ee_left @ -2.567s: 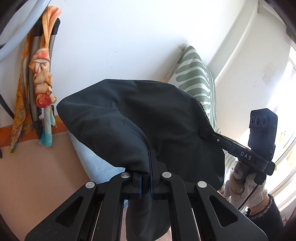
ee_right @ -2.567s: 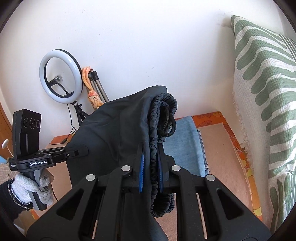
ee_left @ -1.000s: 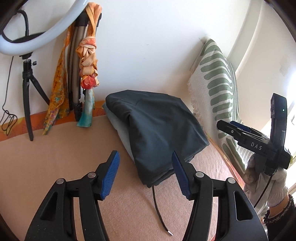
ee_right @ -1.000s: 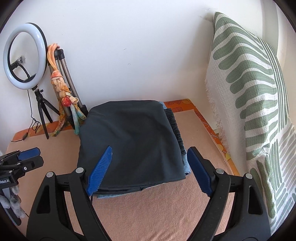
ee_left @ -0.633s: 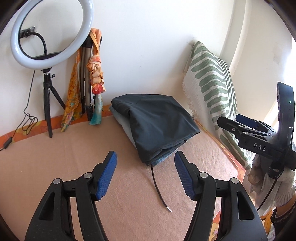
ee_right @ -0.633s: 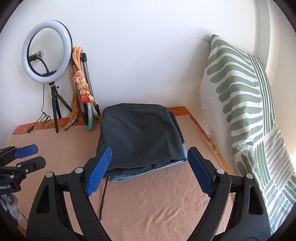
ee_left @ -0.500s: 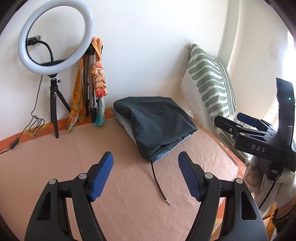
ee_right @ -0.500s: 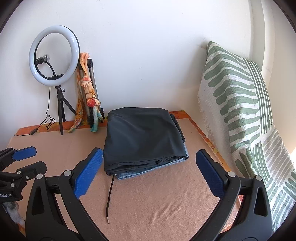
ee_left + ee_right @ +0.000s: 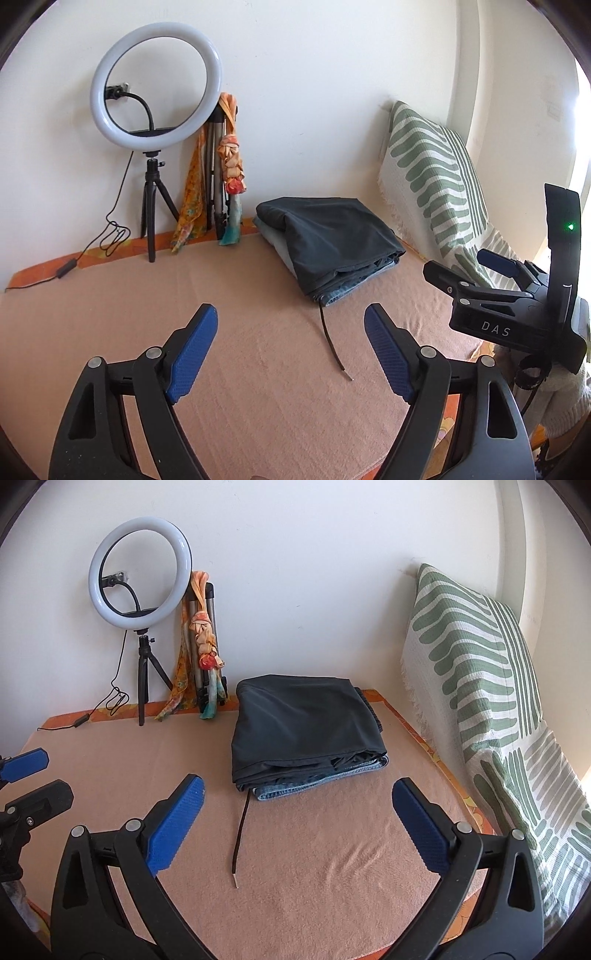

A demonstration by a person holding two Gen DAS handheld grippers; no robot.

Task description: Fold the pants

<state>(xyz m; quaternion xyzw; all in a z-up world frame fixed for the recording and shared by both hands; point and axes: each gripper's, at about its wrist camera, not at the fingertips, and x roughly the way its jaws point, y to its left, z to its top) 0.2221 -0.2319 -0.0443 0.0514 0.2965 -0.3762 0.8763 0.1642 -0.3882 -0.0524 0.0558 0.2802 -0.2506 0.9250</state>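
Folded dark pants (image 9: 303,723) lay ahead of both grippers; right gripper (image 9: 295,823) nearer, spread wide, empty; left gripper (image 9: 291,350) opening, empty.

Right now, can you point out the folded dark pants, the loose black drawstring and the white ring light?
Folded dark grey pants (image 9: 303,723): right wrist view, middle of the top panel.
Loose black drawstring (image 9: 240,830): right wrist view, midway along the cord.
White round ring light (image 9: 157,83): left wrist view, its glowing rim.
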